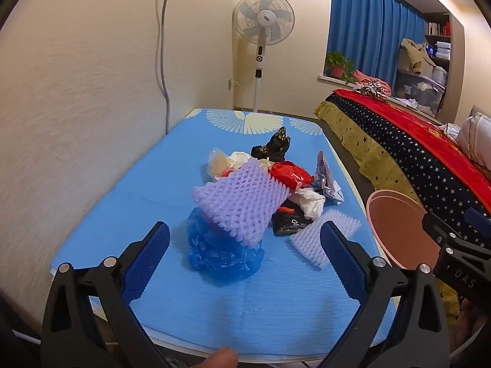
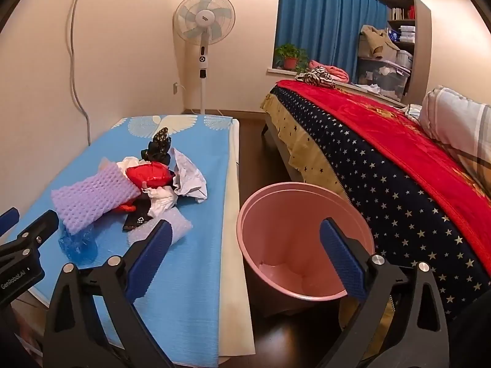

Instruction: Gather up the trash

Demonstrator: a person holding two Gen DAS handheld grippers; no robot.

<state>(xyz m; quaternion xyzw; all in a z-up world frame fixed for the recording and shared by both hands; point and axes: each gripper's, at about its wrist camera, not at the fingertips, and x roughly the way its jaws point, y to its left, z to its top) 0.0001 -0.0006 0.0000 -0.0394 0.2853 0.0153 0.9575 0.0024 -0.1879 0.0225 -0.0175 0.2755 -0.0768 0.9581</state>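
Note:
A heap of trash lies mid-table on the blue mat (image 1: 107, 214): a purple foam net (image 1: 242, 202) over a crumpled blue plastic bag (image 1: 221, 251), a red wrapper (image 1: 290, 173), white paper (image 1: 313, 202), a black wrapper (image 1: 290, 225) and a white foam net (image 1: 322, 236). My left gripper (image 1: 245, 239) is open, just short of the blue bag, nothing between its fingers. My right gripper (image 2: 245, 239) is open over the gap between the table and a pink bin (image 2: 267, 199), which holds no trash. The purple net (image 2: 92, 199) lies to its left.
A bed with a red and starred blanket (image 2: 383, 153) runs along the right, close behind the bin. A standing fan (image 2: 204, 21) stands past the table's far end. The wall borders the table on the left. Dark floor shows between table and bed.

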